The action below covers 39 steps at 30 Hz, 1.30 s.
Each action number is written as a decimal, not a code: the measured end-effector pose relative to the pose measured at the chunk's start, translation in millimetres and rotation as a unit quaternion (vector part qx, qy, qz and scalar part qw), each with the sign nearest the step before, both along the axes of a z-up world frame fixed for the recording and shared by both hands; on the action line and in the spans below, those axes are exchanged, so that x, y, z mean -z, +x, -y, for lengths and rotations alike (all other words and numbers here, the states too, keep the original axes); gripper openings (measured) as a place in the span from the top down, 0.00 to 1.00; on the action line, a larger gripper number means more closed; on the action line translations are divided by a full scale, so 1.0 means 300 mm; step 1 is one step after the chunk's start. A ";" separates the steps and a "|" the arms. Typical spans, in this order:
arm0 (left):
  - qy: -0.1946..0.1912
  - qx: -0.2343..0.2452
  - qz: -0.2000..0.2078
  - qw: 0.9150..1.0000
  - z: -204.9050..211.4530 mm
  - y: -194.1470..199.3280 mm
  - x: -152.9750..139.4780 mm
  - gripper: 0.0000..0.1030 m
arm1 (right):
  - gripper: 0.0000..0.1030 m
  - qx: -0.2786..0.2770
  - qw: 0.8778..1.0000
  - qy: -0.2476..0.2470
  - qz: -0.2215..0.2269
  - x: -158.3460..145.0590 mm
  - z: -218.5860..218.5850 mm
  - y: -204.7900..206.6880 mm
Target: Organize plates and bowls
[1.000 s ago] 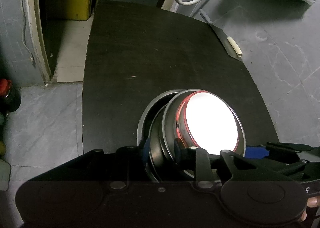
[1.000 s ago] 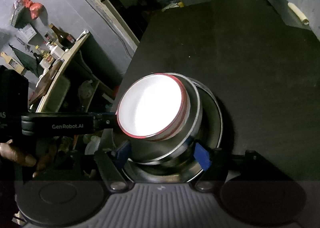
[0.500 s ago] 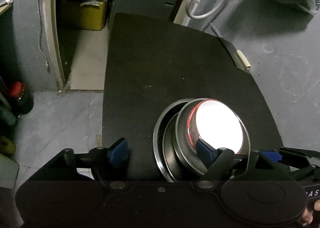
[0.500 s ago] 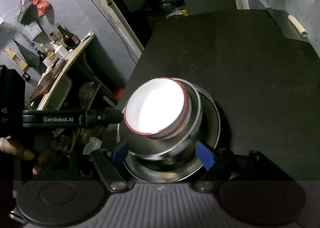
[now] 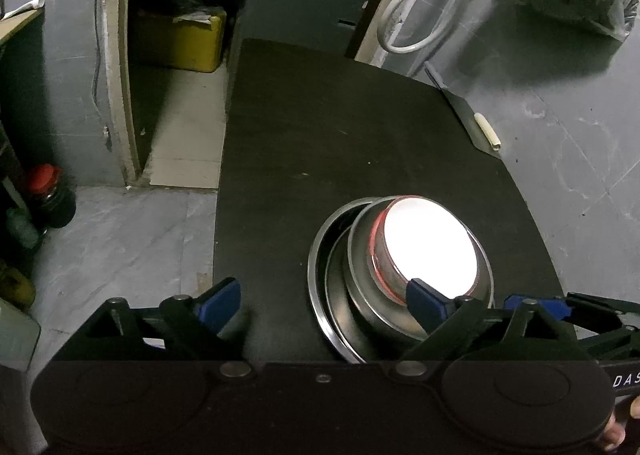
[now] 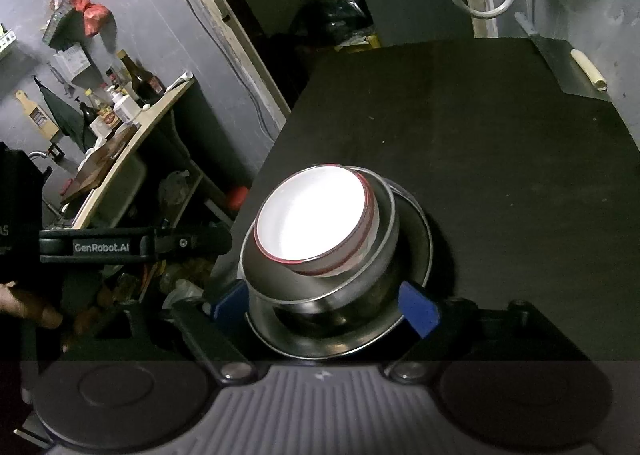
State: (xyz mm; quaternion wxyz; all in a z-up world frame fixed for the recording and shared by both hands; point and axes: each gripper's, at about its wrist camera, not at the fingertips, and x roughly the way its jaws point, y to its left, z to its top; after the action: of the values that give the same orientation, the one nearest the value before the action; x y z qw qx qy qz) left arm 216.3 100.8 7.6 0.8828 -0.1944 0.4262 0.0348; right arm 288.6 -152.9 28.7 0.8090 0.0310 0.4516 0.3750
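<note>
A stack stands near the front of the black table (image 5: 340, 143): a white bowl with a red rim (image 5: 430, 247) sits tilted inside a steel bowl (image 5: 360, 279), which rests on a steel plate (image 5: 320, 295). The same bowl (image 6: 316, 223), steel bowl (image 6: 360, 279) and plate (image 6: 420, 247) show in the right wrist view. My left gripper (image 5: 324, 301) is open and empty, to the left of the stack. My right gripper (image 6: 326, 303) is open, its blue pads on either side of the steel bowl, apart from it.
A knife with a pale handle (image 5: 486, 127) lies at the table's far right edge. A yellow box (image 5: 180, 39) and a red-capped jar (image 5: 50, 195) stand on the floor to the left. A cluttered shelf (image 6: 120, 127) with bottles is left of the table.
My left gripper let go of the stack, opened wide and drew back to the left. My right gripper stayed open around the stack and backed off slightly.
</note>
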 end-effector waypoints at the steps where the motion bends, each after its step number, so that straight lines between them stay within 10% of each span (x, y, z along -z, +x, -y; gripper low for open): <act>1: 0.000 -0.002 0.001 1.000 0.002 -0.004 -0.001 0.11 | 0.15 0.000 1.000 0.000 0.001 -0.001 0.001 0.001; 39: 0.032 -0.074 0.024 0.996 0.148 -0.167 -0.058 0.01 | 0.00 0.045 0.996 0.027 0.072 -0.049 0.169 -0.121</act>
State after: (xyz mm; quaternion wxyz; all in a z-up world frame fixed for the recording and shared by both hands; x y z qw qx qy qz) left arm 166.3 56.3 24.9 0.8934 -0.1981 0.3882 0.1093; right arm 252.2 -203.5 43.4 0.8542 0.0460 0.3806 0.3513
